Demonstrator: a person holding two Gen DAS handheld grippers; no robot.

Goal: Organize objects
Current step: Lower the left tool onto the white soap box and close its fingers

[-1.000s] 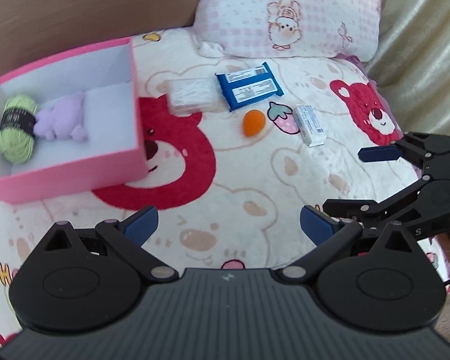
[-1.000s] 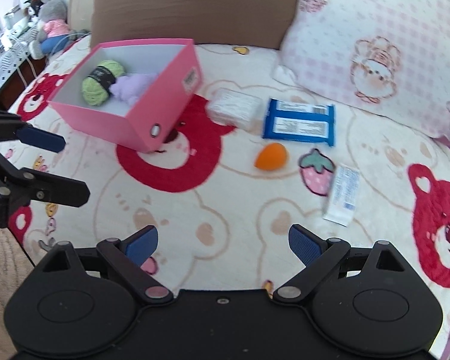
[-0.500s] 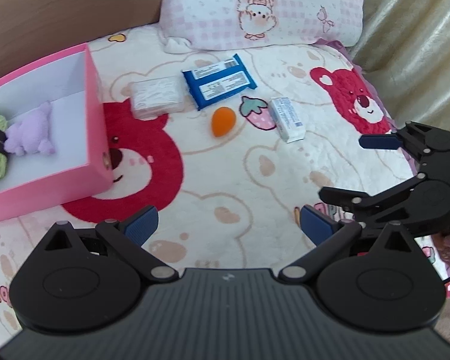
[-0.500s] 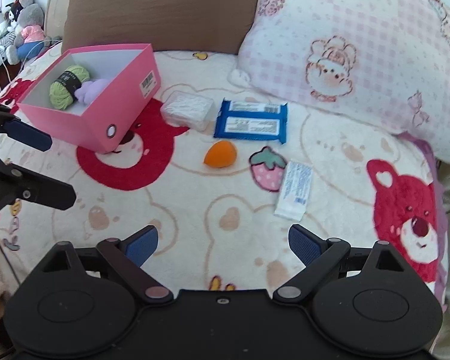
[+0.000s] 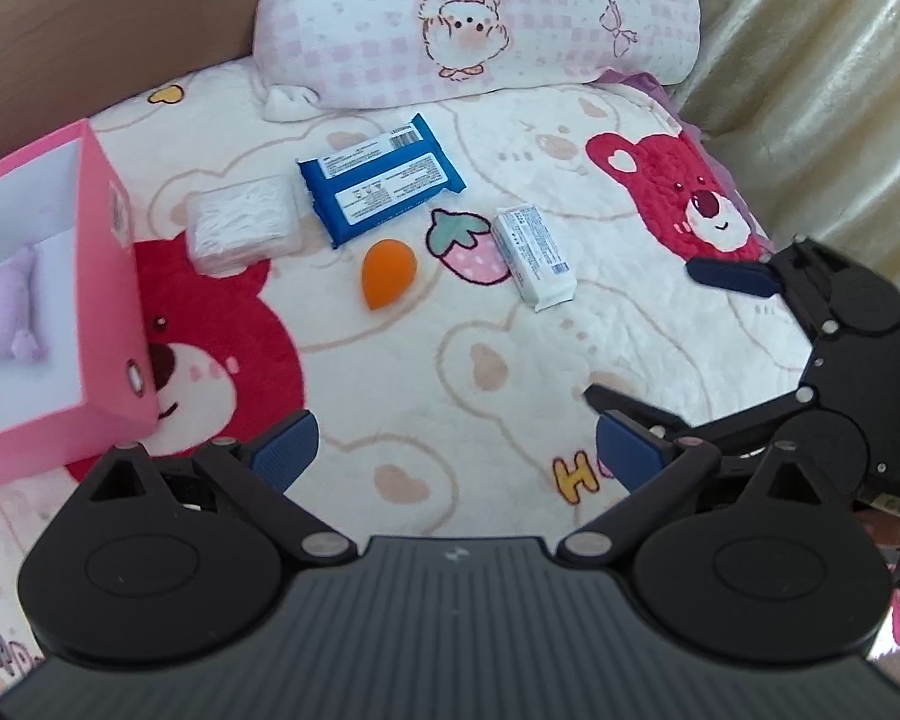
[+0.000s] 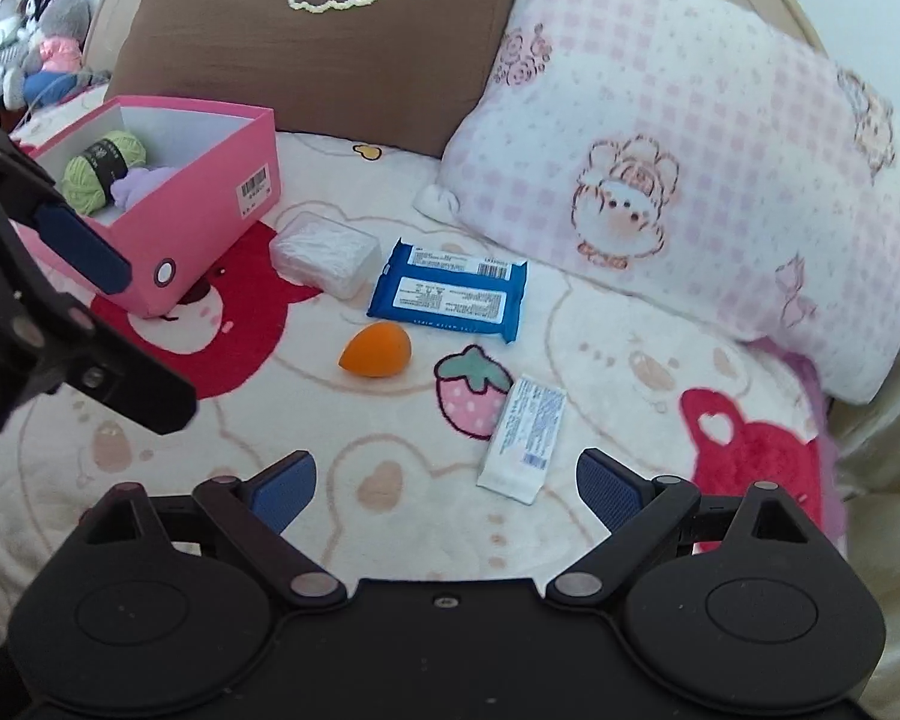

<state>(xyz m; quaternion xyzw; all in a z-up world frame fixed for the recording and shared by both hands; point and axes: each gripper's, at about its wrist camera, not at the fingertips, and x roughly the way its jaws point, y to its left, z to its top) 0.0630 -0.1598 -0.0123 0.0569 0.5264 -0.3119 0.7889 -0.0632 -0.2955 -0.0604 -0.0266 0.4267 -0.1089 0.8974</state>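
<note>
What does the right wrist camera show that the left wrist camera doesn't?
Only the right wrist view shows the green yarn ball inside the pink box and the stuffed toys beyond the bed.

Only the left wrist view shows the beige curtain.

Both show the purple plush, orange sponge, blue wipes pack, clear packet, white packet and pink pillow. The left gripper and right gripper have open, empty jaws.

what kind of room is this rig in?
Most likely a bedroom, on a bed: cartoon bear blanket as the work surface, pink checked pillow and brown cushion at its head, plush toys beyond.
</note>
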